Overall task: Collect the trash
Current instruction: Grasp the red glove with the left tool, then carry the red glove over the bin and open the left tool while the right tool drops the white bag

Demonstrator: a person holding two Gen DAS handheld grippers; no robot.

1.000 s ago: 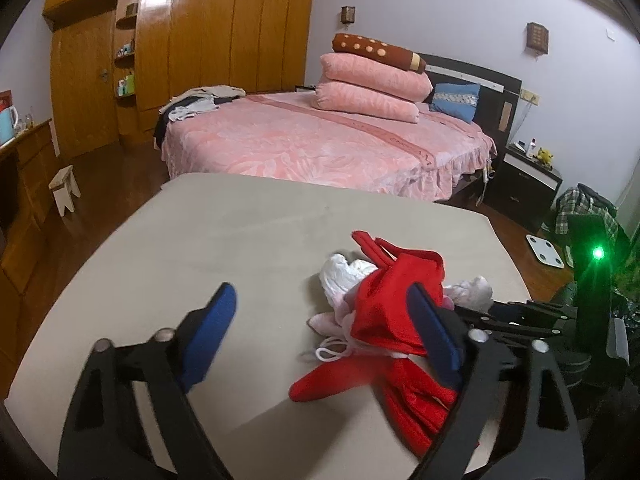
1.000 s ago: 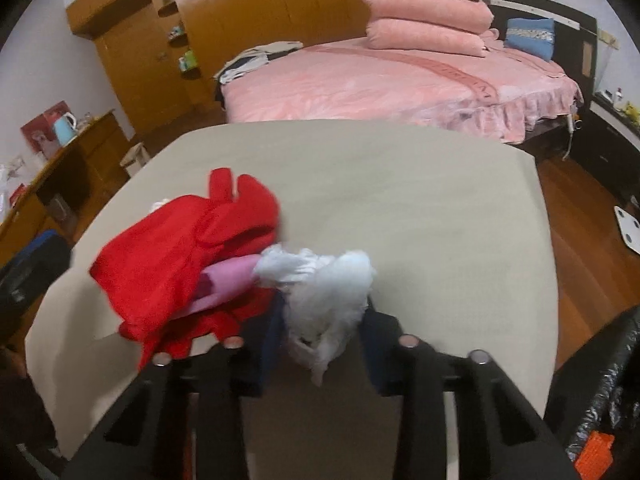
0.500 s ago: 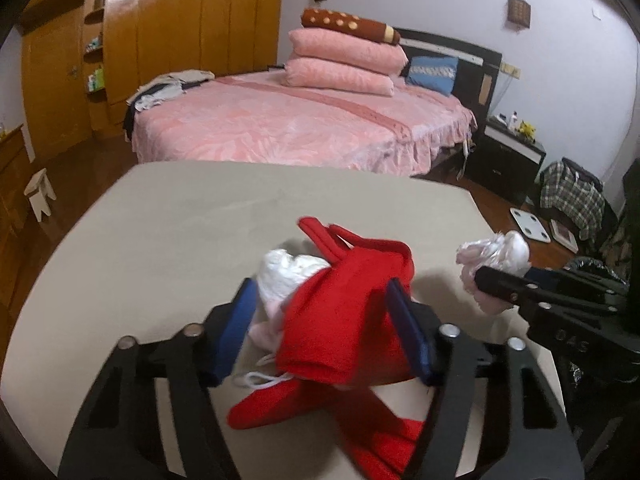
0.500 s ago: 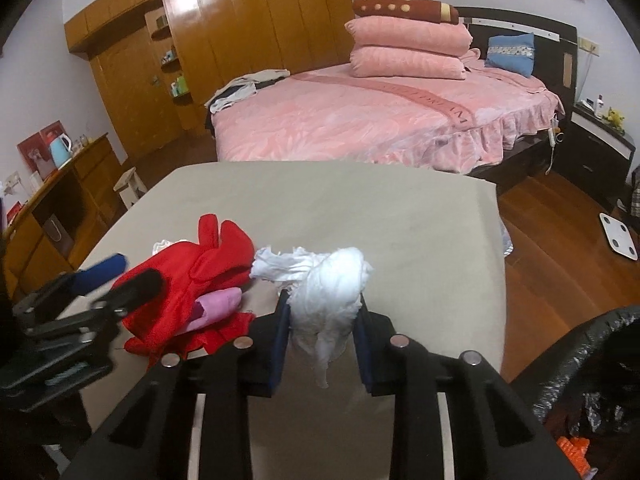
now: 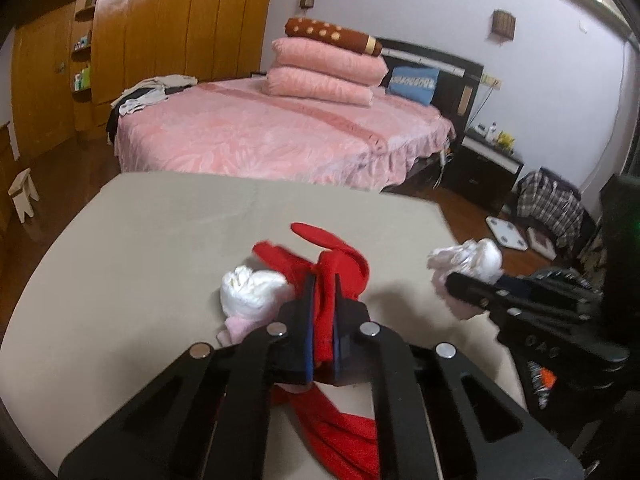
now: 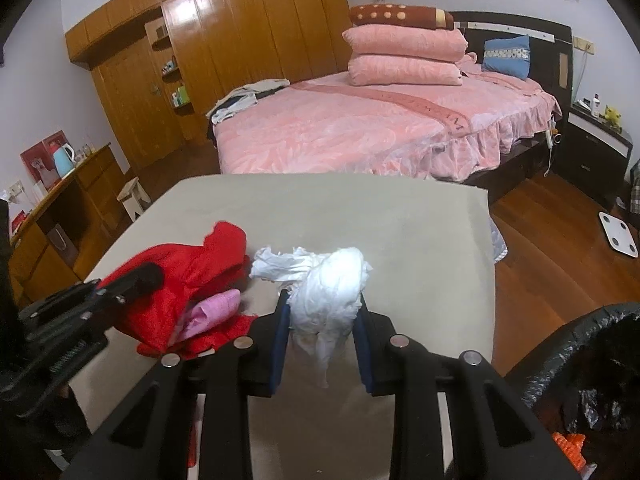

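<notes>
Trash: red cloth [image 5: 340, 268] | beige table [image 6: 360, 216] | pink bed [image 6: 360, 128] behind

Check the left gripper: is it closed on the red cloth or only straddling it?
Closed on it. The left gripper has just clamped shut; its blue pads pinch a fold of the red cloth with no gap showing.

Bed [image 6: 360, 128] with pink cover at 12 o'clock, bearing two folded pink quilts [image 6: 404, 54] under a brown spotted bolster [image 6: 400, 16]; blue cushion [image 6: 506, 56] at 1 o'clock. Wooden wardrobe [image 6: 224, 48] at 11 o'clock; white bathroom scale [image 6: 618, 234] on the floor at 3 o'clock. Blue kettle [image 6: 64, 160] on a sideboard at 9 o'clock.
</notes>
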